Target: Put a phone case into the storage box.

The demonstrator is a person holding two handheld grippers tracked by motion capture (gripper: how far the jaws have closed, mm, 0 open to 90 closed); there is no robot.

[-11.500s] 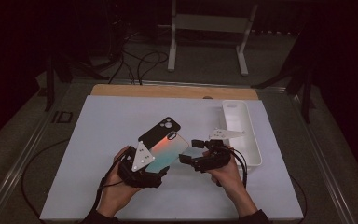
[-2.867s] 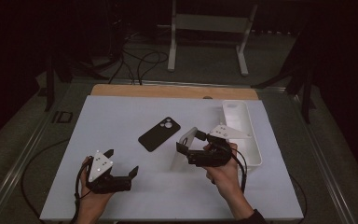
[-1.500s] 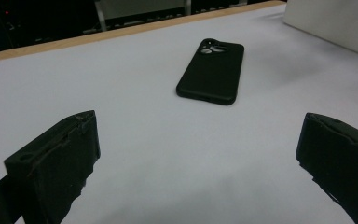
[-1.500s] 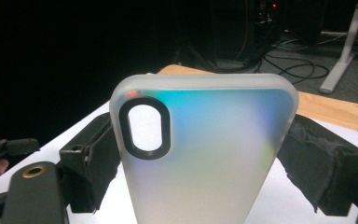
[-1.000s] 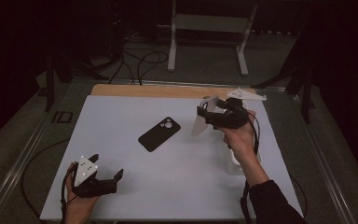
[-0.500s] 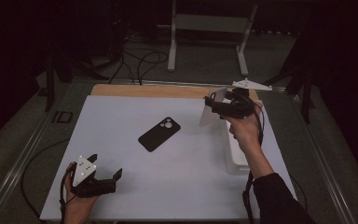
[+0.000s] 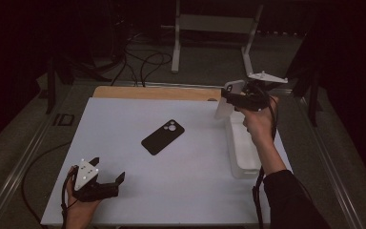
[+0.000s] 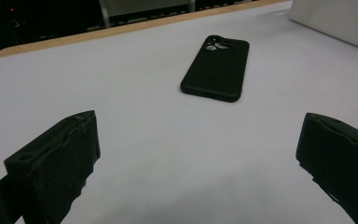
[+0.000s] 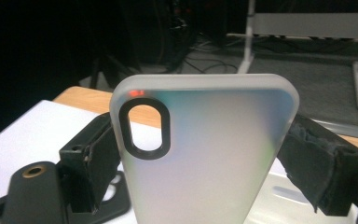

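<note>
A black phone [image 7: 162,137] lies face down in the middle of the white table top, camera end toward the far side. My right gripper [image 7: 229,98] is raised over the far right of the table, shut on a frosted translucent phone case [image 7: 224,107]. In the right gripper view the case [image 9: 205,154] stands upright between the two pads [image 9: 93,158], its oval camera cutout at upper left. My left gripper [image 7: 108,170] rests near the front left edge, open and holding nothing. In the left gripper view the phone [image 8: 216,67] lies ahead of the gripper [image 8: 196,158].
A long white tray [image 7: 242,152] sits along the table's right side, below the raised case; its corner [image 8: 340,18] appears in the left gripper view. A wooden strip [image 7: 152,93] runs along the far edge. Behind it are a metal stand and cables on the floor.
My right gripper has carried the case upward and farther toward the far right corner. The left gripper and the black phone have stayed where they were.
</note>
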